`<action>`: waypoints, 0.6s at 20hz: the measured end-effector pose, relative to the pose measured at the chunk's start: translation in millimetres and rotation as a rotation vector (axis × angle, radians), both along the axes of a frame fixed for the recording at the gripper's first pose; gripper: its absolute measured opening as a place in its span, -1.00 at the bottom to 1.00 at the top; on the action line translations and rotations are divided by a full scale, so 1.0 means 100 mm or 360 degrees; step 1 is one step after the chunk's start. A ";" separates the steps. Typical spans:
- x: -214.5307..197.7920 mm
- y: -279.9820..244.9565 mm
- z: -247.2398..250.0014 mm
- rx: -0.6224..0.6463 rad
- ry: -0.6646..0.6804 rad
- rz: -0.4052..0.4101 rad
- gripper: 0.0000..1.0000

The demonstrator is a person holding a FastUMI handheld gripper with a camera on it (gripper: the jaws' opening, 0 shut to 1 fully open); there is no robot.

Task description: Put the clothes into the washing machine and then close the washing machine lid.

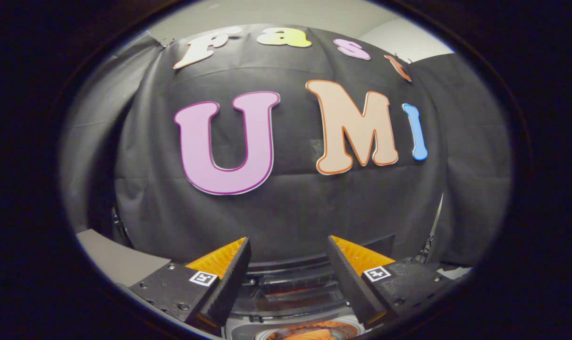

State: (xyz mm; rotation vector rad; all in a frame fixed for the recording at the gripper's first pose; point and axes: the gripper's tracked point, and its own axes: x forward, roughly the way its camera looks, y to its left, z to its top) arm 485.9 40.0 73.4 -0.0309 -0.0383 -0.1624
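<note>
A: Gripper view first. Where are you, and what is the gripper point(288, 274) doing?

B: Your fingers point(229, 278) stand well apart at the bottom of the frame with nothing between them. Ahead and filling the middle is the black cloth wall point(290, 208); a grey surface point(111, 257) shows at lower left.

A: And the washing machine?

B: Its dark raised lid point(290, 283) sits between and just beyond your fingers, low in the frame. At the very bottom centre you can see the pale rim of the machine point(241, 330), with something orange, probably the clothes point(309, 334), inside the opening.

A: So the clothes look to be in already?

B: That's my guess; only a sliver shows. Cloth is soft and light, so pinch a bunched fold if any needs tucking.

A: And the lid?

B: It's stiff and hinged. Push or hook its top edge rather than clamp hard.
</note>
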 end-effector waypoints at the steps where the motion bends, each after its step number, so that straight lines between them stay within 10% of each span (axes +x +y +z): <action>1: 0.13 -0.01 -0.01 0.0010 -0.0010 -0.0011 0.94; 12: 0.65 -0.08 -0.31 -0.0165 0.0121 0.0014 0.95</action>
